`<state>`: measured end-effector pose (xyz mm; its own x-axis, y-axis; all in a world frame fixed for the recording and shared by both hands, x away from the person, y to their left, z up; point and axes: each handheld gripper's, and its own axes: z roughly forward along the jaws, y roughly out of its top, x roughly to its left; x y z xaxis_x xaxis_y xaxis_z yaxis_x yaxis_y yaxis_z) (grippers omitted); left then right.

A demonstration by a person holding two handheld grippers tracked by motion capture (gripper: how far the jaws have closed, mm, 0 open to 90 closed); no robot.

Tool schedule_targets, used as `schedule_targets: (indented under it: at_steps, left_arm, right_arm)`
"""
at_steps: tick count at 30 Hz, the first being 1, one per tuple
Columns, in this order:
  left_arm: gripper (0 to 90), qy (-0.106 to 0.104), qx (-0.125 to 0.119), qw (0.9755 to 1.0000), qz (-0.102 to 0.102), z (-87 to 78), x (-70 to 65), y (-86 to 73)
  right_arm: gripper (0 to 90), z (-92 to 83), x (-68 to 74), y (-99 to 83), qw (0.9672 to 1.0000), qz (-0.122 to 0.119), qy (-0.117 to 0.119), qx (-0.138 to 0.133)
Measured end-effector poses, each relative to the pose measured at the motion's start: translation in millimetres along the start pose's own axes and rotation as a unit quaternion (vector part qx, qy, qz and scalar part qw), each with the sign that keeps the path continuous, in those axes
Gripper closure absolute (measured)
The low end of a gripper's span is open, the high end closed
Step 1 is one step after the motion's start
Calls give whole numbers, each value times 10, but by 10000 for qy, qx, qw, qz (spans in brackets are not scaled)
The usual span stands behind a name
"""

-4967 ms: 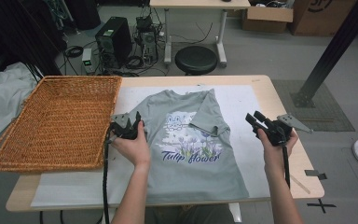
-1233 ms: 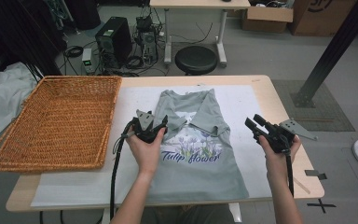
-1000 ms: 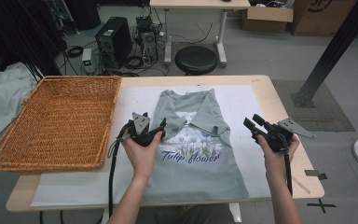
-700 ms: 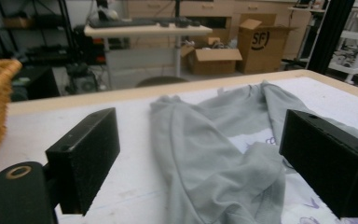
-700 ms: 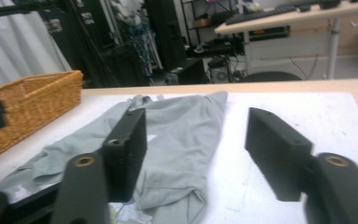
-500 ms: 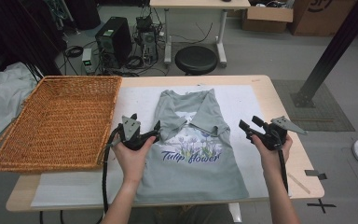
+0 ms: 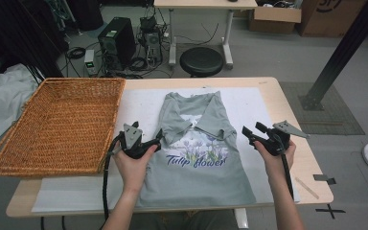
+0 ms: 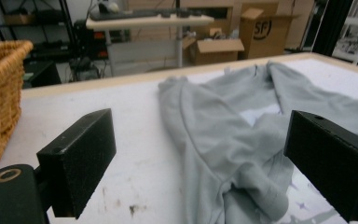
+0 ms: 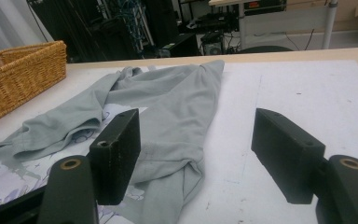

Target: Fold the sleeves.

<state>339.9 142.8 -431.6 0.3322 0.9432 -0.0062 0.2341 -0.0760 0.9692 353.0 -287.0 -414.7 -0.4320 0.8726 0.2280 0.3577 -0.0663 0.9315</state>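
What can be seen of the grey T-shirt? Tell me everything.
The grey T-shirt lies flat, front up, on the white sheet covering the table, collar at the far end, hem toward the person. It looks like soft knit cloth, printed with flowers and purple "Tulip flower" lettering. Both sleeves are folded inward over the chest, nearly meeting in a V above the print. The basket sits apart to its left. The left gripper and right gripper flank it, jaws open, holding nothing.
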Motion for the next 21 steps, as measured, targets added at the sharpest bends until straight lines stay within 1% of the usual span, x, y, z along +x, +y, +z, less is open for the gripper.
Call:
schedule_targets:
  at_steps: [3, 9, 12, 13, 16, 21]
  left_arm:
    - [95, -12, 7, 10000, 16, 7, -8, -13]
    - [93, 101, 50, 9999, 85, -1, 41, -40]
    - [91, 123, 127, 9998, 63, 9, 67, -66]
    - [91, 137, 115, 9998, 86, 10, 72, -66]
    - [91, 143, 91, 9998, 42, 12, 88, -63]
    - [91, 130, 82, 9999, 48, 13, 84, -66]
  right_arm:
    - [336, 32, -3, 2, 10000, 6, 20, 12]
    - [312, 102, -20, -29, 10000, 28, -15, 67]
    - [275, 126, -18, -30, 9999, 21, -46, 102]
    - [265, 130, -16, -21, 9999, 14, -62, 96]
    - [233, 122, -8, 9, 9999, 14, -111, 29]
    - [213, 107, -10, 32, 9999, -2, -148, 12]
